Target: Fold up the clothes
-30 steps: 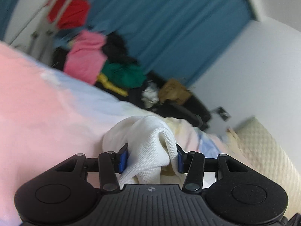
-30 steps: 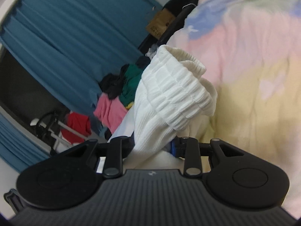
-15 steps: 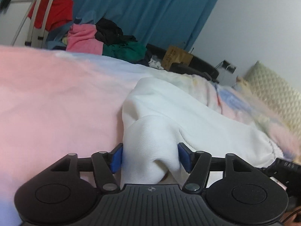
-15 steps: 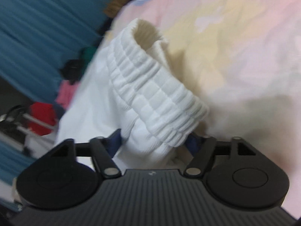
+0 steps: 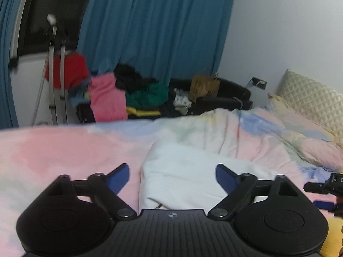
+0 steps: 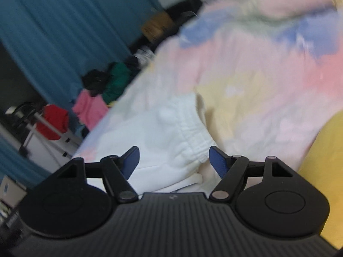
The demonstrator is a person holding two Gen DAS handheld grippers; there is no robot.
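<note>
A white garment lies folded on the pastel bedcover. My left gripper hovers above its near end with its jaws opening wide; the cloth lies below them, free of the blue pads. In the right wrist view the same white garment shows its ribbed elastic waistband toward the right. My right gripper stands open over that band, with no pad touching it. The right gripper's tip shows at the left wrist view's right edge.
A heap of clothes in pink, black, green and red lies beyond the bed before blue curtains. A metal stand rises at the left. A quilted headboard is at the right. A yellow cloth lies at the right.
Both grippers held the white garment up, laid it on the bed and let go. Their jaws spread apart and both pulled back and upward from the cloth.
</note>
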